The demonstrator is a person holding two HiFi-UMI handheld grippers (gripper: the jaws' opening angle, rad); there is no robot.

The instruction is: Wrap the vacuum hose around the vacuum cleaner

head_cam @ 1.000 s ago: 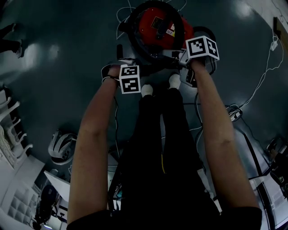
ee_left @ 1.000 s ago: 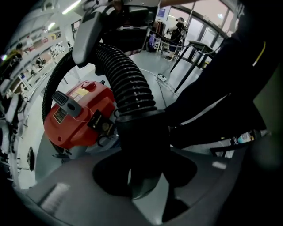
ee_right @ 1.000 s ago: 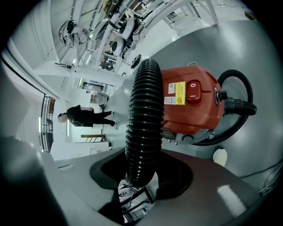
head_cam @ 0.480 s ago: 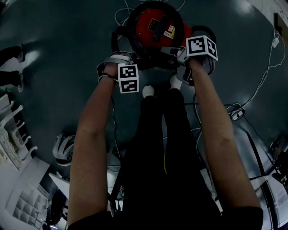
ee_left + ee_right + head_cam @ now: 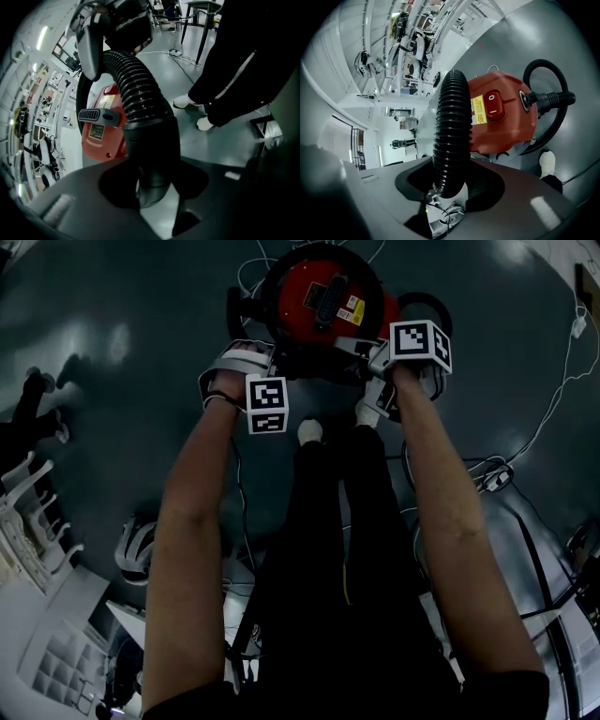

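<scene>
While I stand over the red vacuum cleaner, my left gripper grips the hose by its smooth cuff; my right gripper grips the ribbed length.

Your 2 white shoes are planted on the dark shiny floor. Far off to your right there's a white plug, with a cable tangle closer in. Lower left, a round white-grey thing sits beside white racks.
</scene>
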